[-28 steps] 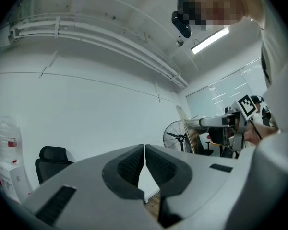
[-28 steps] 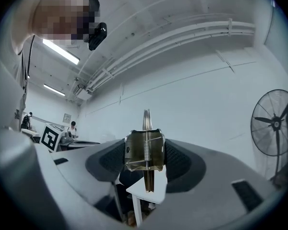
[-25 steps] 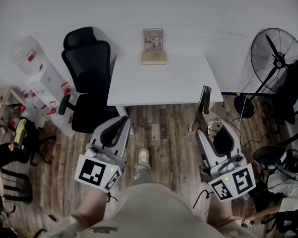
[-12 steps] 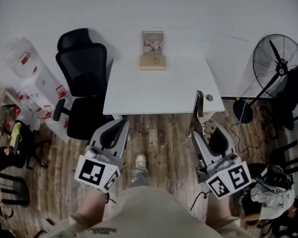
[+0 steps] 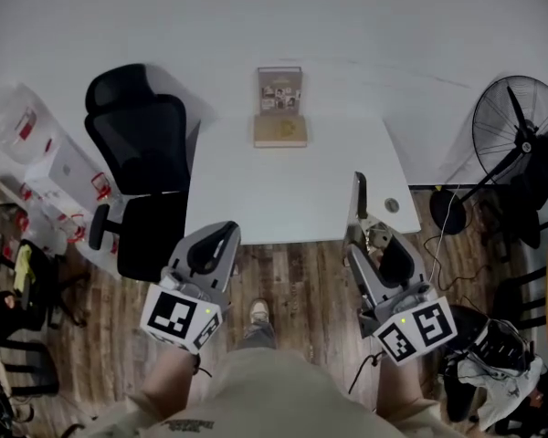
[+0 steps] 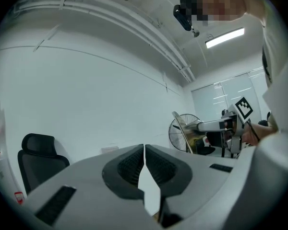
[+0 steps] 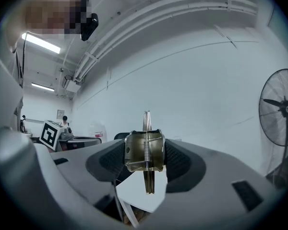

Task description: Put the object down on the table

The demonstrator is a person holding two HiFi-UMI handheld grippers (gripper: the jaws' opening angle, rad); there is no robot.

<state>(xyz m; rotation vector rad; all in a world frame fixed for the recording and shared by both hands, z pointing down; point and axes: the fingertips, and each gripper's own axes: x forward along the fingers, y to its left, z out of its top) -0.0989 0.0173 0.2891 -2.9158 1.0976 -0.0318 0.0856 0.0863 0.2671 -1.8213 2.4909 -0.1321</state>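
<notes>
My right gripper is shut on a metal tool with a brass-coloured sprung body and a long flat blade. In the right gripper view the tool's body sits clamped between both pads, blade pointing up and away. In the head view the blade reaches over the front right corner of the white table. My left gripper hangs just short of the table's front left edge. Its jaws are closed together with nothing between them.
A boxed item stands at the table's back edge with a flat tan book lying in front of it. A black office chair is left of the table. A standing fan is at the right. The floor is wood planks.
The table has come closer under both grippers. The tool's blade, earlier off the right front corner, now reaches over it. Both grippers keep their state.
</notes>
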